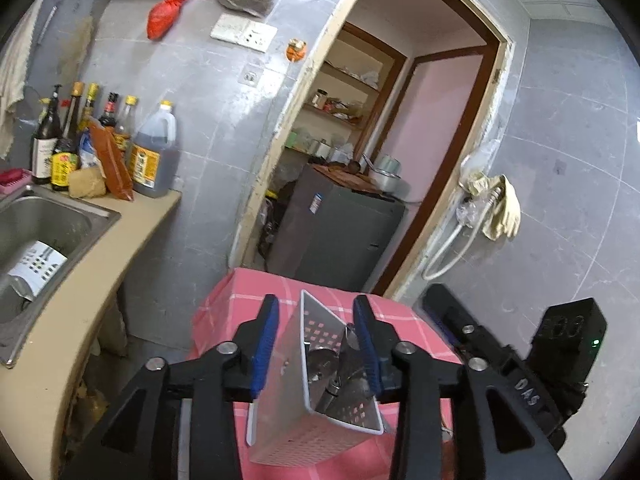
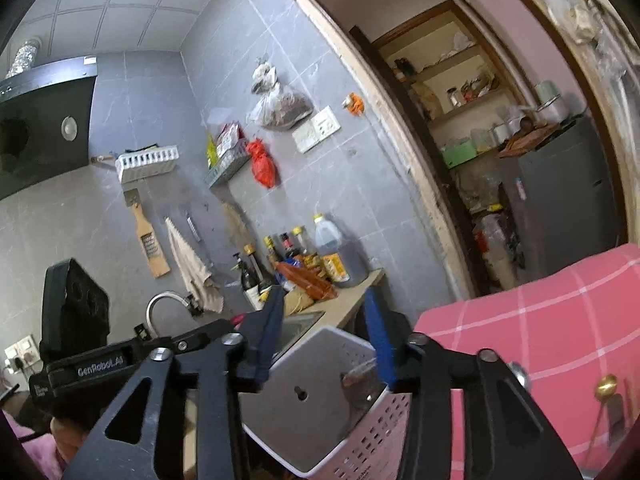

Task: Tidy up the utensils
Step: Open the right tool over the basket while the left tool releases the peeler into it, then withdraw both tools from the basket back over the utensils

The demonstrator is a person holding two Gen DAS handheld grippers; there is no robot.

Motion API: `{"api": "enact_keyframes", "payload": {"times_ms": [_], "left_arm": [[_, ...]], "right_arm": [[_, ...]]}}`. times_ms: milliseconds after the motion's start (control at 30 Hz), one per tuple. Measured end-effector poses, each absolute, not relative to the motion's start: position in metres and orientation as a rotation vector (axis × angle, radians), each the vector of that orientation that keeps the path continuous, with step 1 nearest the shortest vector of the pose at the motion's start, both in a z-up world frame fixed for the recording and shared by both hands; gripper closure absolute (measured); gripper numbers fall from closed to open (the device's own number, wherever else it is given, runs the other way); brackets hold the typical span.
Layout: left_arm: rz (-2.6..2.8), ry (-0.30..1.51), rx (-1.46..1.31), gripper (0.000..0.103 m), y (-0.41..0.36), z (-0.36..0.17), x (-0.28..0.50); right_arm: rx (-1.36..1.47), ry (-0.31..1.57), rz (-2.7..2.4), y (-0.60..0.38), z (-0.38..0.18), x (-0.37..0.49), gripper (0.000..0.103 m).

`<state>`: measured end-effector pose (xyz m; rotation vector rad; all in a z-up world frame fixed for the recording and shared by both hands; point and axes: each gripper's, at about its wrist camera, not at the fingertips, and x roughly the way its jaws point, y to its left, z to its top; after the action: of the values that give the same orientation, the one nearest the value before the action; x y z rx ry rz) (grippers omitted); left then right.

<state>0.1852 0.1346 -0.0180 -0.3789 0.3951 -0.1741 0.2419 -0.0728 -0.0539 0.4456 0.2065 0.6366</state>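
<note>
The gap between the left gripper (image 1: 316, 344) fingers is filled by a tilted white perforated utensil basket (image 1: 288, 380); metal utensils (image 1: 332, 372) block its open mouth. The right gripper (image 1: 480, 344) crowds the basket's right side. Bare pink checked tablecloth (image 1: 236, 300) is seen at the table's far edge and left corner. A narrow passage is left between that left edge and the counter (image 1: 132, 220). The counter's far end is blocked by bottles (image 1: 104, 140). Beyond the table's far edge, the doorway is obstructed by a grey cabinet (image 1: 336, 232).

In the right wrist view, open cloth (image 2: 540, 320) is seen right of the basket (image 2: 312, 400), interrupted by a gold-tipped utensil (image 2: 604, 388) near the right edge.
</note>
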Motion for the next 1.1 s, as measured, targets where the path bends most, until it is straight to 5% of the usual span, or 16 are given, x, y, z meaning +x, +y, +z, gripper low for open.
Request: {"api": "enact_keyframes", "payload": {"times_ms": [100, 233, 367, 767, 1100], "left_arm": [[-0.140, 0.378, -0.370, 0.051, 0.131, -0.010, 0.180], [-0.060, 0.336, -0.328, 0.021, 0.115, 0.005, 0.166], [-0.014, 0.293, -0.291, 0.007, 0.090, 0.016, 0.151], [0.067, 0.256, -0.236, 0.001, -0.002, -0.002, 0.116], [0.074, 0.428, -0.281, 0.001, -0.041, -0.064, 0.118]], "right_arm": [[0.435, 0.187, 0.592, -0.085, -0.041, 0.234, 0.043], [0.389, 0.179, 0.529, -0.104, -0.023, 0.222, 0.019], [0.316, 0.173, 0.476, -0.131, -0.006, 0.207, 0.007], [0.201, 0.157, 0.314, -0.220, 0.008, 0.161, 0.001], [0.258, 0.319, 0.182, -0.280, -0.056, 0.154, 0.001]]}}
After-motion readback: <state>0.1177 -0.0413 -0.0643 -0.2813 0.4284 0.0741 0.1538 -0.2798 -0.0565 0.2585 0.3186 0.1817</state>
